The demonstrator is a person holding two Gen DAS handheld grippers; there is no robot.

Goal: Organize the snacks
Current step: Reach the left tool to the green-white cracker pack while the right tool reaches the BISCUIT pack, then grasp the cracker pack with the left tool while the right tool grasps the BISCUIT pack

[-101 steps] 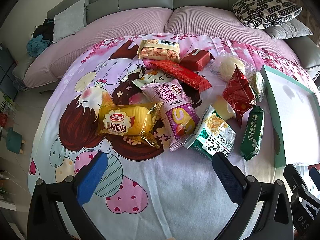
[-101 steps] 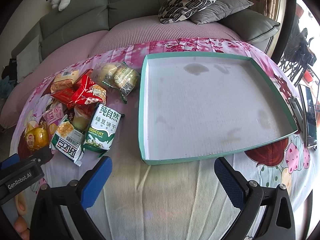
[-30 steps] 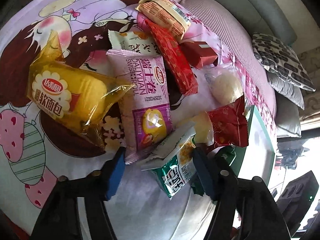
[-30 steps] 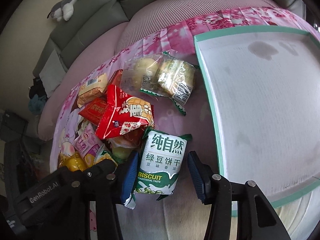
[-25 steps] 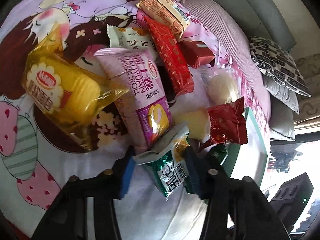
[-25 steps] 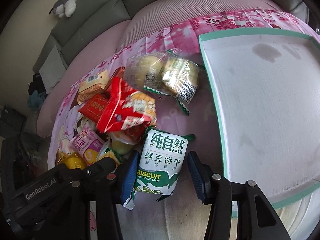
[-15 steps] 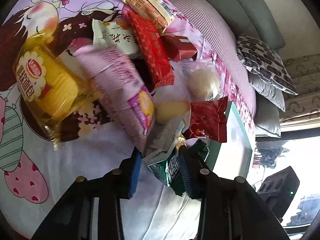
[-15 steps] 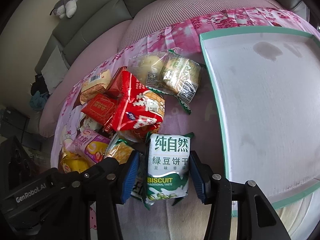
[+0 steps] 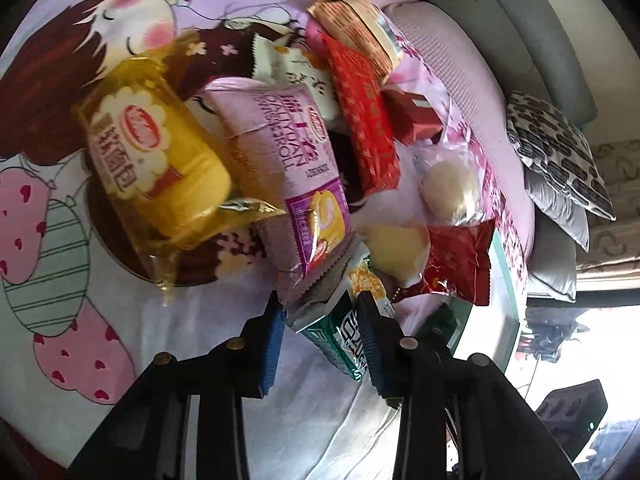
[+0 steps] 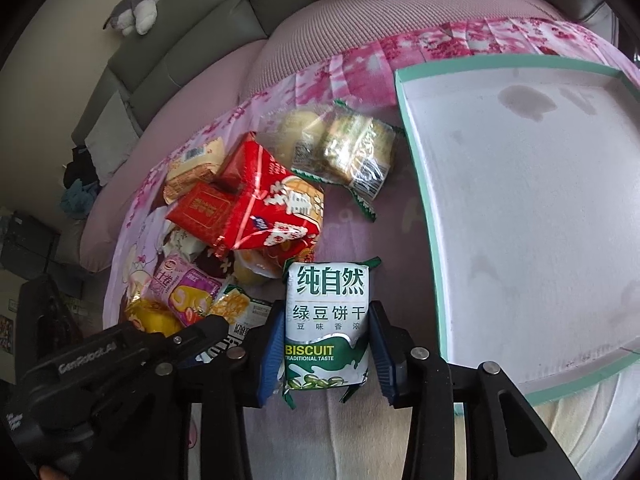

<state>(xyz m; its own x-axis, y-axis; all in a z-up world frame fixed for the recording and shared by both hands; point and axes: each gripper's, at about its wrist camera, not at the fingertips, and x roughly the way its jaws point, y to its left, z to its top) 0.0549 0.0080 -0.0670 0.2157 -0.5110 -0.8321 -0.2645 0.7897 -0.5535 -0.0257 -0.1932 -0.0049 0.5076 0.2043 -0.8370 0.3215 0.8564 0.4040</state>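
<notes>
Right wrist view alone shows green biscuit pack (image 10: 326, 320) pinched in right jaws, left jaws clamping green-white packet (image 9: 340, 328)

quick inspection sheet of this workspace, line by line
surface: cartoon-print sheet spread over a pink sofa seat.
job's things: snack pile beside a green-rimmed tray, nothing seen in the tray; yellow bread pack, purple swiss roll pack, red packs, green biscuit bag.
clutter: nothing seen apart from the snacks.
grippers: left tongs shut on a green-and-white snack pack; right tongs have just been closing and are shut on the green biscuit bag.
cables: nothing seen.
surroundings: grey sofa back, patterned cushion, plush toy.
</notes>
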